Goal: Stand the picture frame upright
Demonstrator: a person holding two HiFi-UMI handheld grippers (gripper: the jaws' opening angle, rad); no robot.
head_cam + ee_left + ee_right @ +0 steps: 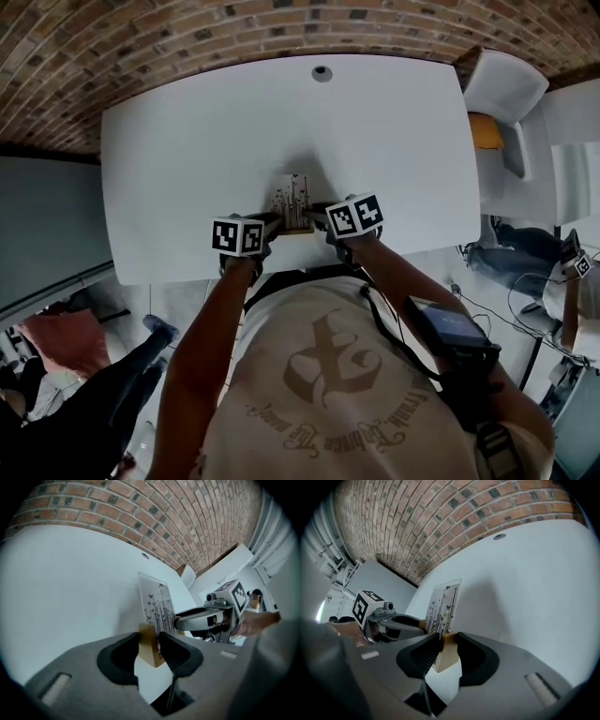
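Clamping, left gripper [149,636]: jaws narrowed, pressed on wooden base [150,650] of frame [157,605].
Right gripper [447,636]: likewise, base's other end.

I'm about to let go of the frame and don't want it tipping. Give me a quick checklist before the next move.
1. Left claw clamped on the frame at its base: ok.
2. Right claw clamped on the other end: ok.
3. Frame upright: ok.
4. Base sitting flat on the table: cannot tell.
5. Claws apart from each other: ok, one at each end.
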